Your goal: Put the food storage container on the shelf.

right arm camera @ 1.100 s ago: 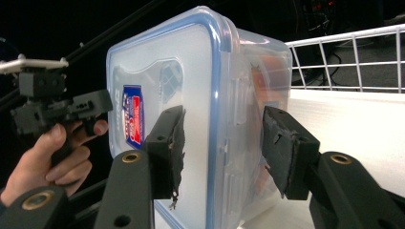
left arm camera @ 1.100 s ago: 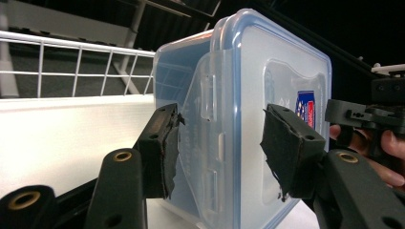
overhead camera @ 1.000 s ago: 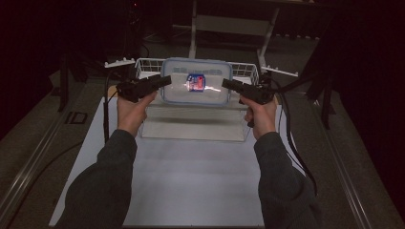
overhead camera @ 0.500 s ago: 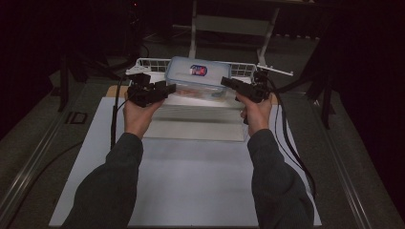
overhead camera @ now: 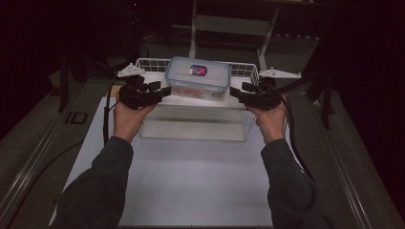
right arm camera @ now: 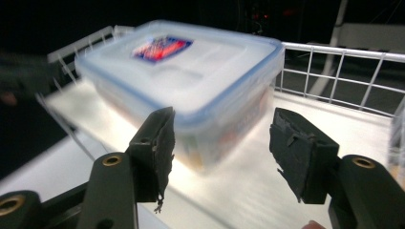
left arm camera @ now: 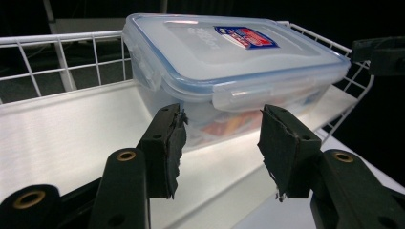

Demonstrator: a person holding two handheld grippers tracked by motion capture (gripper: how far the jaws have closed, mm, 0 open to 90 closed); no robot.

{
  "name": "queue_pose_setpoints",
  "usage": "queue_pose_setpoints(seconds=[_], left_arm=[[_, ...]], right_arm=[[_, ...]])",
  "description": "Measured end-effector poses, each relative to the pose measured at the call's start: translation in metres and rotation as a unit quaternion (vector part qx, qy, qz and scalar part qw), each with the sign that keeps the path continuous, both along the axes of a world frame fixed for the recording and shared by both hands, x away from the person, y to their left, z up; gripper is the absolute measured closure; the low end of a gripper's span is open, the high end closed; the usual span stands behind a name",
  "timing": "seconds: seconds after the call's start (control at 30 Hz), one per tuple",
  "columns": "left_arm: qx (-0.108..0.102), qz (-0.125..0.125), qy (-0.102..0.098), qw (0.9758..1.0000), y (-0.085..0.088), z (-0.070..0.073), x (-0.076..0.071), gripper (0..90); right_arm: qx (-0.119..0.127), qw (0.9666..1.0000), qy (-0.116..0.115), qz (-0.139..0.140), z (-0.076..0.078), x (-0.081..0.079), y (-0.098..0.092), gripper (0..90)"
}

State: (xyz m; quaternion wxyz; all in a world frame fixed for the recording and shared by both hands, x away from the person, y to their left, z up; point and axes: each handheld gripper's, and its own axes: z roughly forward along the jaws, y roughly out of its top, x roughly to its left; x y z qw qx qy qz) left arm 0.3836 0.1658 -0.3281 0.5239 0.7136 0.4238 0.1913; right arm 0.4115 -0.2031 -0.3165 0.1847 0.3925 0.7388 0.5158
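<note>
Okay, starting left. Note left gripper (overhead camera: 165,90) off the left end of the rack (overhead camera: 148,61), held in a hand, jaws apart with nothing between, just been opening a little. Same in the left gripper view (left arm camera: 222,143): pads short of the box (left arm camera: 229,57), not touching.

Moving to the middle: find box (overhead camera: 198,78) on the rack's shelf, roughly centred between its ends, back against the rear wire rim, lid clipped on, red-blue label up. Sits flat, upright. Rack itself at the far edge of the bench (overhead camera: 191,181).

Then right: mark right gripper (overhead camera: 234,90) off the rack's right end, jaws wide, also just been opening, empty. Confirmed in the right gripper view (right arm camera: 222,148), box corner ahead of the pads, clear of them.

Judging step as letting go and backing off. To do well: keep both sets of jaws parted, draw each gripper straight out toward its own end of the rack, stay level, avoid catching lid clips or the side wires, avoid nudging box off centre.
</note>
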Motion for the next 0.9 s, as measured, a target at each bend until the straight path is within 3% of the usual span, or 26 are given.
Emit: queue_pose_setpoints(seconds=[0.07,0.17,0.23,0.3,0.43,0.6,0.77,0.9], left_arm=[[0.003,-0.005,-0.004,1.0000,0.002,0.003,-0.006,49.0],[-0.016,-0.033,-0.007,0.9993,0.007,0.003,-0.020,47.6],[-0.008,-0.037,-0.014,0.9992,0.010,0.001,-0.031,47.1],[-0.012,-0.045,-0.015,0.9988,0.015,-0.002,-0.042,47.0],[0.003,-0.045,-0.033,0.9984,0.024,-0.008,-0.066,45.3],[0.016,-0.042,-0.051,0.9977,0.035,-0.016,-0.091,44.3],[0.013,-0.043,-0.053,0.9976,0.043,-0.026,-0.109,40.3],[0.019,-0.035,-0.044,0.9983,0.050,-0.041,-0.121,39.8]], right_arm=[[-0.034,0.9993,-0.012,0.006,0.001,-0.009,0.002,40.2],[-0.068,0.9972,-0.027,0.016,0.000,-0.024,0.005,39.0],[-0.094,0.9944,-0.043,0.023,-0.002,-0.038,0.009,38.2],[-0.110,0.9916,-0.060,0.032,-0.004,-0.052,0.010,38.2],[-0.095,0.9928,-0.055,0.047,-0.009,-0.072,0.005,36.6],[-0.100,0.9920,-0.056,0.054,-0.016,-0.095,-0.006,35.6],[-0.090,0.9933,-0.058,0.042,-0.029,-0.116,-0.022,34.9],[-0.062,0.9965,-0.049,0.028,-0.046,-0.132,-0.038,34.6]])
